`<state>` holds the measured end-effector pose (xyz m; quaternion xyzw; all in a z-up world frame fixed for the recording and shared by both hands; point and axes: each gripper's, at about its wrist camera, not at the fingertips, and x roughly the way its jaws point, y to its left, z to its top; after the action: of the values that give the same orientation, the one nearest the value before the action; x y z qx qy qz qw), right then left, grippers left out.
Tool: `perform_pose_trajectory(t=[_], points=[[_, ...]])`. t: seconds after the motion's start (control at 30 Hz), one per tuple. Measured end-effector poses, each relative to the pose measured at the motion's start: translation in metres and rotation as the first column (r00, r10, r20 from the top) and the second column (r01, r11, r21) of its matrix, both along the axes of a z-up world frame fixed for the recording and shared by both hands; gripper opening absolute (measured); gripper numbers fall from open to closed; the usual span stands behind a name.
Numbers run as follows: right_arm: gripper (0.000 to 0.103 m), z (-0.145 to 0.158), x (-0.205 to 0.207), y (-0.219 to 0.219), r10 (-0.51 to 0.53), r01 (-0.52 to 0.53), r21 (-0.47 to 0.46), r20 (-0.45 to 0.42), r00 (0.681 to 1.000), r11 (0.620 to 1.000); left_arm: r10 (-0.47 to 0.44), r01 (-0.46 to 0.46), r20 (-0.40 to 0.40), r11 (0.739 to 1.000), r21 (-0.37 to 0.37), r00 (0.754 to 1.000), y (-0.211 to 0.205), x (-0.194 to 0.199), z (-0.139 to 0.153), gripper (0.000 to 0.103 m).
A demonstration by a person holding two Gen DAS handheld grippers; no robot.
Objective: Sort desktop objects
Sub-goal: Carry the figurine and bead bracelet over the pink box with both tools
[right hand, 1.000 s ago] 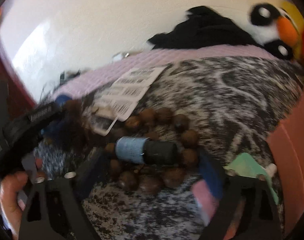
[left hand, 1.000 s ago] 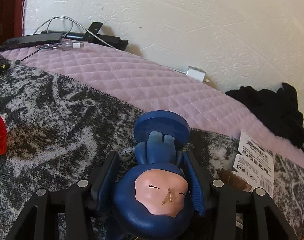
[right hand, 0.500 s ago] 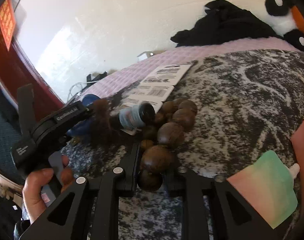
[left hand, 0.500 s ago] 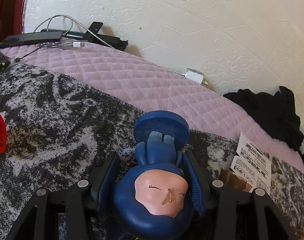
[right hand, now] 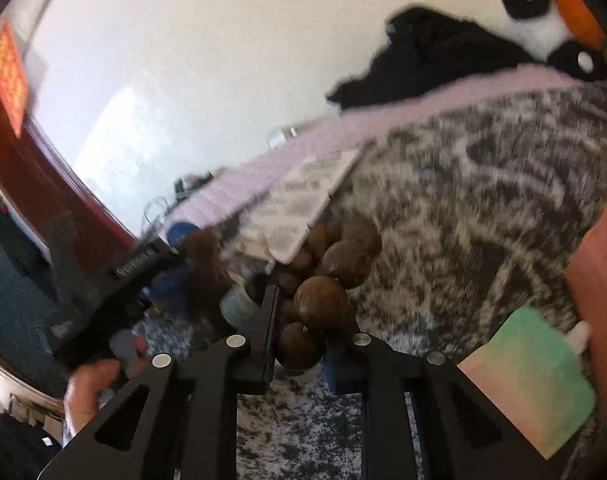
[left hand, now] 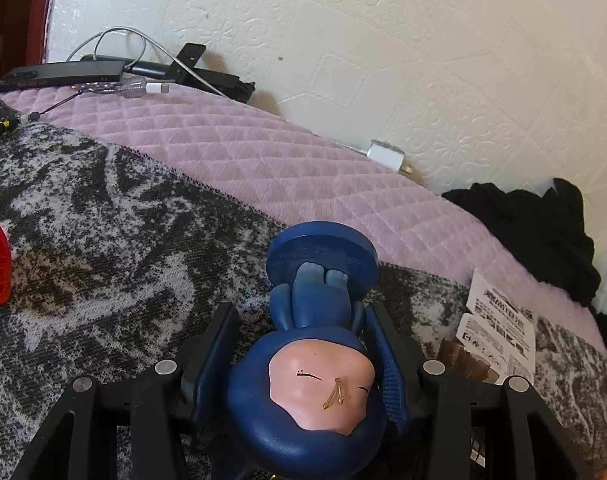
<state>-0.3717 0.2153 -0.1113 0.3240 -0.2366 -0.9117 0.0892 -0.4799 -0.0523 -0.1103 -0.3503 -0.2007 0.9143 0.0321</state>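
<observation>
The left gripper (left hand: 299, 344) is clamped around a blue figurine (left hand: 315, 360) lying face-up – its round base pointing far, over a grey-and-black patterned blanket (left hand: 103, 240). The right gripper (right hand: 299, 344) pinches a string of brown wooden beads (right hand: 323, 280) near the middle of the blanket, just beside a printed paper tag (right hand: 303, 208) – this view is blurred.

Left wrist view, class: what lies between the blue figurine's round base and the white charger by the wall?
Only bedding: patterned grey blanket, then quilted pink cover, between blue figurine and white charger.
</observation>
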Motion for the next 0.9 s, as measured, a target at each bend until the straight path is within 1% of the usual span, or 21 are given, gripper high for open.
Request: perform_pose_trajectory(t=[0.17, 0.3, 0.4, 0.53, 0.6, 0.73, 0.83, 0.9], points=[[0.019, 0.036, 0.023, -0.009, 0.001, 0.008, 0.057, -0.157, 0.988, 0.998, 0.023, -0.023, -0.035, 0.999, 0.022, 0.999, -0.006, 0.009, 0.006, 0.054], [0.019, 0.059, 0.038, -0.013, 0.008, 0.01, 0.075, -0.239, 0.971, 0.997, 0.043, -0.042, -0.057, 0.999, 0.026, 0.997, -0.01, 0.019, 0.015, 0.054], [0.019, 0.079, 0.052, -0.015, 0.005, 0.021, 0.084, -0.298, 0.955, 0.996, 0.075, -0.071, -0.065, 0.996, 0.061, 0.995, -0.014, 0.04, 0.028, 0.054], [0.019, 0.106, 0.072, -0.02, -0.005, 0.047, 0.11, -0.352, 0.936, 0.993, 0.099, -0.094, -0.039, 0.989, 0.117, 0.994, -0.017, 0.079, 0.048, 0.054], [0.019, 0.12, 0.088, -0.022, -0.018, 0.053, 0.089, -0.351, 0.936, 0.995, 0.113, -0.107, -0.041, 0.986, 0.132, 0.993, -0.02, 0.11, 0.068, 0.054], [0.019, 0.152, 0.13, -0.029, -0.011, 0.022, 0.029, -0.322, 0.947, 0.999, 0.124, -0.113, -0.069, 0.984, 0.135, 0.99, -0.023, 0.163, 0.112, 0.054], [0.019, 0.18, 0.171, -0.036, 0.005, 0.001, 0.019, -0.325, 0.946, 1.0, 0.129, -0.116, -0.109, 0.987, 0.114, 0.986, -0.022, 0.215, 0.154, 0.054], [0.019, 0.201, 0.205, -0.038, 0.018, -0.012, 0.021, -0.339, 0.941, 1.0, 0.126, -0.111, -0.136, 0.988, 0.108, 0.983, -0.022, 0.248, 0.177, 0.054]])
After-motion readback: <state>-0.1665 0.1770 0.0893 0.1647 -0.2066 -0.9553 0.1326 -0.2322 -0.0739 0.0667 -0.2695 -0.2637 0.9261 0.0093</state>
